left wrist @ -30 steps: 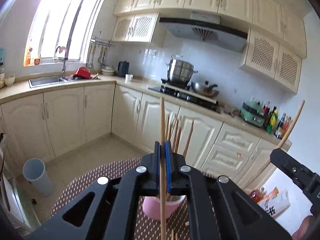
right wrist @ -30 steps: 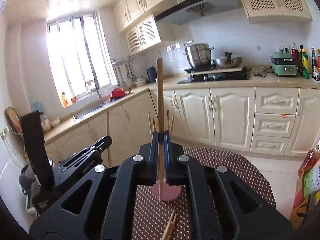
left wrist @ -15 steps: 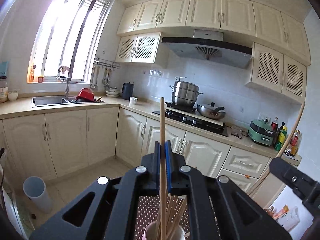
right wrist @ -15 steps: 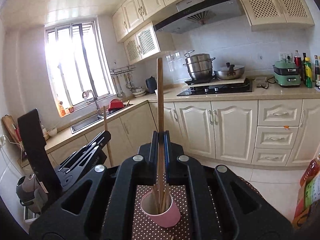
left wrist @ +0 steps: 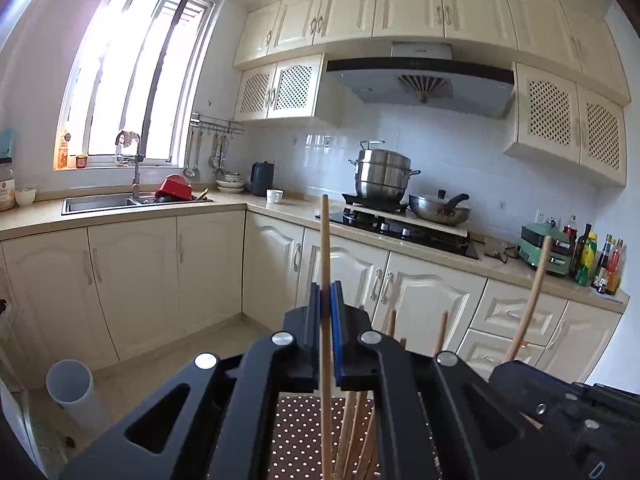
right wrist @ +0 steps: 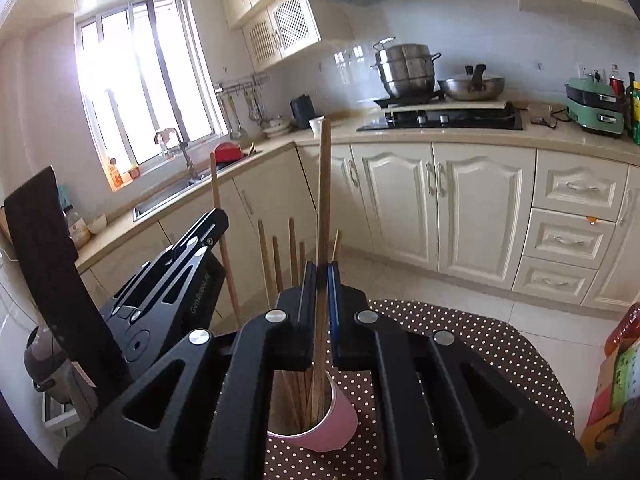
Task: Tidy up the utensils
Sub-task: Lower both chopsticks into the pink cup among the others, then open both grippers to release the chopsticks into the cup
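While both tongs hang over the dotted desk, the scene reads thus:
Surface: desk (right wrist: 472, 344) under a brown white-dotted cloth, its rounded edge toward the floor (right wrist: 460, 280).
Room: kitchen, cream cabinets (left wrist: 136, 280), stove (right wrist: 440, 118).
Pink cup (right wrist: 340, 420): upright on the cloth, holding several chopsticks.
Left tongs (left wrist: 326, 308): clamped on a chopstick (left wrist: 325, 248), held upright.
Right tongs (right wrist: 321, 284): clamped on a second chopstick (right wrist: 323, 184), lower end inside the cup.
Open room: bare tiled floor beyond the desk edge; the two tongs near each other.

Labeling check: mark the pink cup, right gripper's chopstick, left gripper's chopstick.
pink cup (right wrist: 340, 420), right wrist view, outer wall.
right gripper's chopstick (right wrist: 322, 200), right wrist view, upper shaft.
left gripper's chopstick (left wrist: 325, 248), left wrist view, upper shaft.
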### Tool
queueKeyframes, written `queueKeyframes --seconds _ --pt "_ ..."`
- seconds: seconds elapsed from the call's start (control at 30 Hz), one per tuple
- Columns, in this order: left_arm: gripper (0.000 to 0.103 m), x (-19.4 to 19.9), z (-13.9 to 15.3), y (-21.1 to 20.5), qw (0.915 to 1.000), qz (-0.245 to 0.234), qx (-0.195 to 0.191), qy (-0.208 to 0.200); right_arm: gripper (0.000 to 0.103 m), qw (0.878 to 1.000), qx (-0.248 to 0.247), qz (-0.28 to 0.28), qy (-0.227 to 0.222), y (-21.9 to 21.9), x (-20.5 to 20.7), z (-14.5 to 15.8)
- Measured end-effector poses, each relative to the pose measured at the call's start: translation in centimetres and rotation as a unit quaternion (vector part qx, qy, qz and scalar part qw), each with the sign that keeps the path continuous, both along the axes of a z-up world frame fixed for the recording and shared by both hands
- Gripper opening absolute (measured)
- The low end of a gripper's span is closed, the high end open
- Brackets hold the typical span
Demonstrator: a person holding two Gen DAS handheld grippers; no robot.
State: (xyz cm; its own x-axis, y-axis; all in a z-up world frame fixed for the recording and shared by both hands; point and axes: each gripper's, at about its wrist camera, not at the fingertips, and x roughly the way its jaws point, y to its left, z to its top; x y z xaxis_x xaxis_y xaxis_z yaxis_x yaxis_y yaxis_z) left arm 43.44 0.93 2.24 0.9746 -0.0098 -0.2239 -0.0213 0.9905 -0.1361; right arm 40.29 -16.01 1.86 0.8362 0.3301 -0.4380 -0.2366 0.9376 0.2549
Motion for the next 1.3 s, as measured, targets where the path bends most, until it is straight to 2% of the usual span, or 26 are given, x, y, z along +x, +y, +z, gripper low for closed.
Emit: queueKeyframes --seconds 0.27,0.67,0.83,0.97,1.0,1.07,1.13,1.17,1.23,1.27,1.3 --pt "0.006 0.1 -3.1 0.2 0.9995 -0.005 0.015 0.026 0.006 0.999 -0.003 0.013 0.049 0.6 1.8 -2.9" --pt "0.007 -1.0 -5.9 0.6 0.9974 -0.032 0.025 0.060 0.007 0.998 -0.022 0.022 0.056 1.1 1.5 -4.1" --pt "0.007 -2.4 -6.4 0.2 0.9969 -0.024 0.049 0.056 0.007 0.997 -0.018 0.029 0.063 0.7 0.8 -4.8" --pt "0.009 -2.6 -6.7 0.8 0.9967 -0.030 0.033 0.068 0.007 0.996 -0.019 0.039 0.082 0.8 0.6 -5.6" --pt "0.011 -2.7 -6.6 0.9 0.9967 -0.029 0.030 0.069 0.008 0.996 -0.024 0.039 0.081 0.9 0.4 -5.6" --pt "0.029 -3.0 -6.6 1.3 0.9971 -0.020 0.027 0.069 0.008 0.996 -0.027 0.039 0.077 0.9 0.0 -5.6" --pt "0.031 -3.3 -6.5 1.7 0.9974 -0.013 0.027 0.066 0.009 0.996 -0.034 0.036 0.078 0.8 -0.3 -5.7" --pt "0.031 -3.5 -6.5 1.8 0.9973 -0.013 0.027 0.067 0.011 0.996 -0.037 0.033 0.079 0.8 -0.4 -5.7" --pt "0.031 -3.7 -6.5 1.9 0.9969 -0.015 0.029 0.072 0.026 0.996 -0.040 0.029 0.076 0.6 -0.7 -5.7" --pt "0.031 -3.9 -6.5 2.0 0.9966 -0.017 0.031 0.074 0.051 0.996 -0.041 0.026 0.074 0.6 -0.8 -5.7" --pt "0.031 -4.0 -6.5 2.0 0.9965 -0.019 0.033 0.075 0.067 0.997 -0.043 0.017 0.067 0.4 -1.2 -5.6"
